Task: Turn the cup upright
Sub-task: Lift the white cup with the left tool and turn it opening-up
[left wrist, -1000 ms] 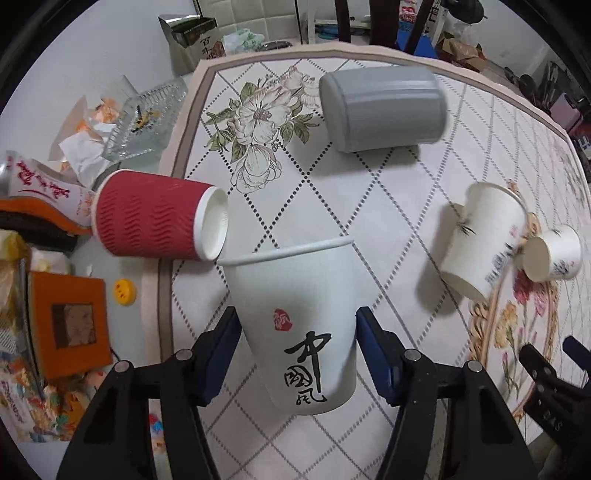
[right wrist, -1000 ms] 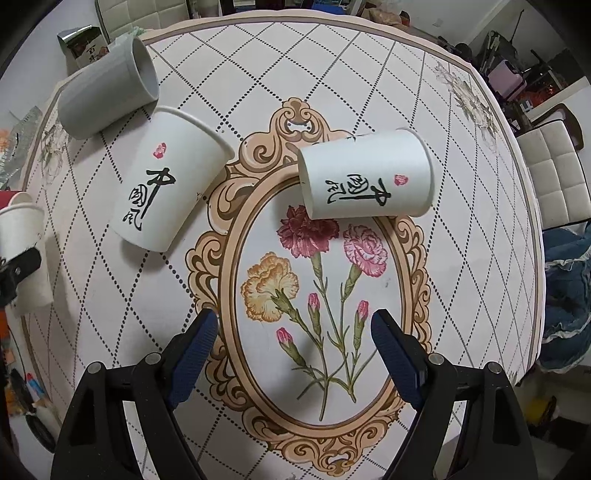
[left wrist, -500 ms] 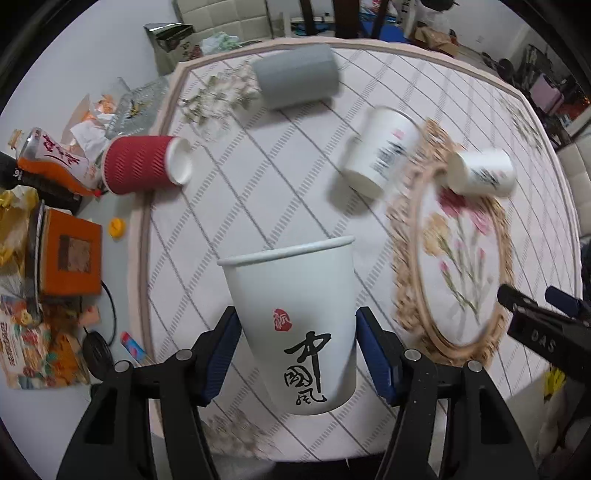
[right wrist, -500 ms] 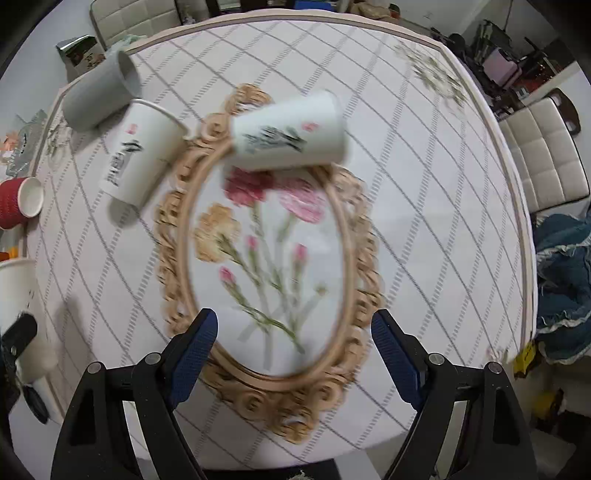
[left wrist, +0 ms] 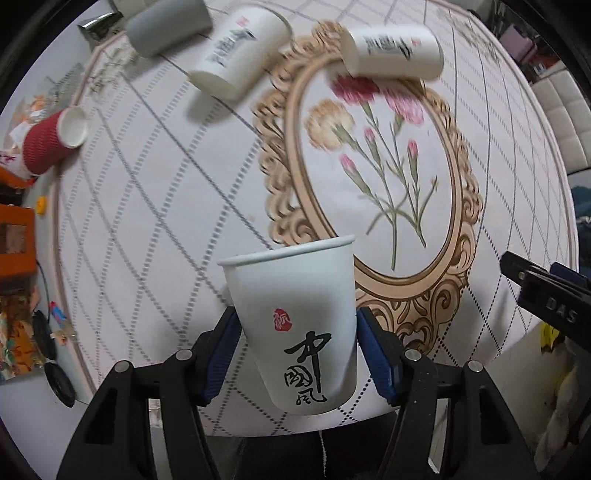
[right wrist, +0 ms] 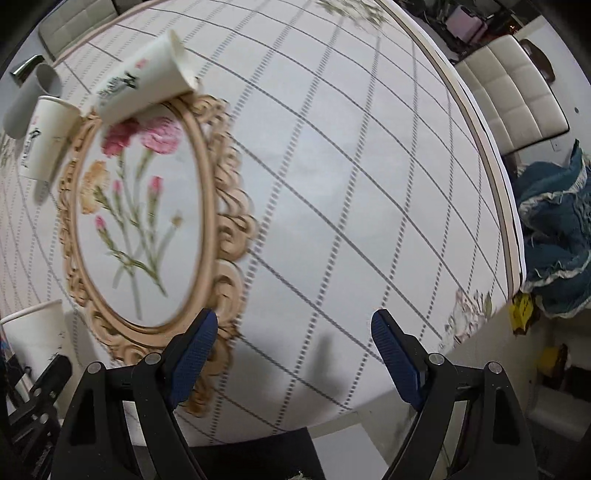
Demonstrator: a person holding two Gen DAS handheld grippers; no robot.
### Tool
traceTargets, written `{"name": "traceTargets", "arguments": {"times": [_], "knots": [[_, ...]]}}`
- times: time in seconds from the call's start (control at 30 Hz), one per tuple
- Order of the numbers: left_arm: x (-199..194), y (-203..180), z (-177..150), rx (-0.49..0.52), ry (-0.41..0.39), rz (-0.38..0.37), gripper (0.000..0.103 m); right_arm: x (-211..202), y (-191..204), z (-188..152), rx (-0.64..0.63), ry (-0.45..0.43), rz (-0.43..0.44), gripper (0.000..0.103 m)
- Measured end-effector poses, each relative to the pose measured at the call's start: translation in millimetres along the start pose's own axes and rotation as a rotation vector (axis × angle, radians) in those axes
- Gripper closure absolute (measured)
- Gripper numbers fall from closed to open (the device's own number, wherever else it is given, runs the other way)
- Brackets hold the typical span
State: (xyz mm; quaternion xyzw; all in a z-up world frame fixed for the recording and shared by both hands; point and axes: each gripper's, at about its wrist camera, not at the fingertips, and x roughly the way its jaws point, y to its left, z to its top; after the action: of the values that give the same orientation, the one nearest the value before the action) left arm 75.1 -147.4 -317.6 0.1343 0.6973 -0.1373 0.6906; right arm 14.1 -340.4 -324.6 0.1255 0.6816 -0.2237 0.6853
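Note:
My left gripper (left wrist: 295,343) is shut on a white paper cup (left wrist: 295,314) with black calligraphy and a red seal, held mouth up above the table near its front edge. The same cup shows at the left edge of the right wrist view (right wrist: 35,336). My right gripper (right wrist: 291,350) is open and empty above the table's front right part. Two more white paper cups lie on their sides at the far side (left wrist: 236,48) (left wrist: 391,48), also in the right wrist view (right wrist: 44,136) (right wrist: 144,81).
A grey cup (left wrist: 166,22) and a red ribbed cup (left wrist: 51,140) lie on their sides at the far left. The round table (right wrist: 332,184) has a tablecloth with a floral oval. Clutter lies off its left edge (left wrist: 18,236). White chairs (right wrist: 517,96) stand at right.
Both grippers have pulled back toward the table's near edge and swung right. The left gripper still holds the white cup. The right gripper stays open.

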Motion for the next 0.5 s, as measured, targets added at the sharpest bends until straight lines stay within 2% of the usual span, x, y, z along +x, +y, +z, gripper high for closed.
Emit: {"name": "traceTargets", "arguments": {"times": [0.2, 0.27, 0.33, 0.5], "knots": [[19, -4, 5, -0.010, 0.028, -0.004, 0.037, 15, -15, -8, 0.009, 0.022, -0.008, 0.016], [24, -3, 7, -0.012, 0.035, 0.000, 0.018, 18, -15, -9, 0.009, 0.029, -0.009, 0.016], [27, -1, 9, -0.012, 0.038, -0.002, 0.007, 20, -17, -11, 0.007, 0.032, -0.010, 0.016], [32, 0, 12, -0.013, 0.044, -0.007, 0.005, 22, -17, -12, 0.005, 0.030, -0.009, 0.016]]}}
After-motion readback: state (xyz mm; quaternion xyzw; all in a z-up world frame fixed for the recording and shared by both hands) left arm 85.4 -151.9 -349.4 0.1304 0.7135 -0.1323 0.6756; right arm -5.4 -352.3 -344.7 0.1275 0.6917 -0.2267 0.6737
